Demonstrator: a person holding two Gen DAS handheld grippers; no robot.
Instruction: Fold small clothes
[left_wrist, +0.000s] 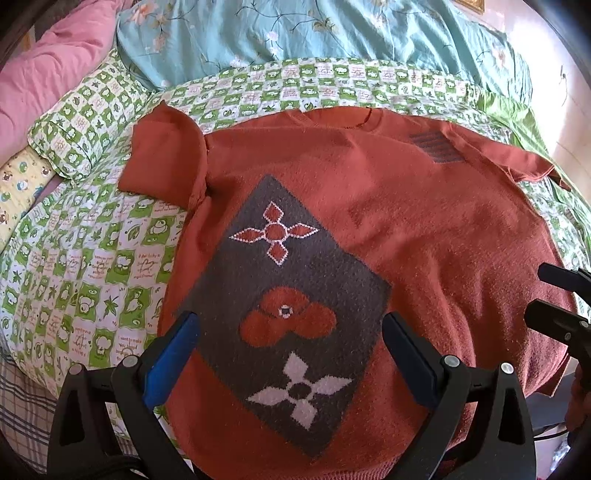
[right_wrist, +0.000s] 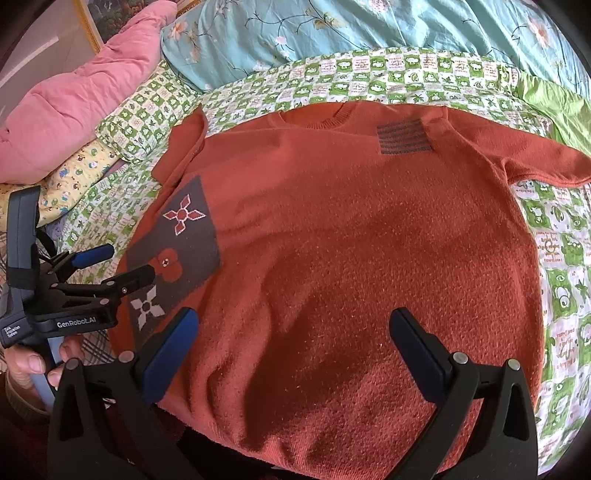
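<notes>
A rust-orange knit sweater (left_wrist: 424, 229) (right_wrist: 351, 240) lies spread flat, front up, on the bed. It has a grey diamond patch with flower motifs (left_wrist: 291, 310) (right_wrist: 173, 254) and a small striped patch (left_wrist: 436, 146) near the collar. Both short sleeves lie out to the sides. My left gripper (left_wrist: 290, 332) hovers open above the grey patch, near the hem, holding nothing. My right gripper (right_wrist: 293, 328) hovers open over the plain lower right part of the sweater, empty too. From the right wrist view, the left gripper (right_wrist: 123, 264) shows at the left with a hand under it.
The sweater rests on a green-and-white checked quilt (left_wrist: 92, 258) (right_wrist: 561, 277). A pink duvet (left_wrist: 55, 66) (right_wrist: 74, 96) and a teal floral cover (left_wrist: 332, 33) (right_wrist: 369, 29) are piled at the back. A yellow patterned pillow (left_wrist: 18, 184) lies at the left.
</notes>
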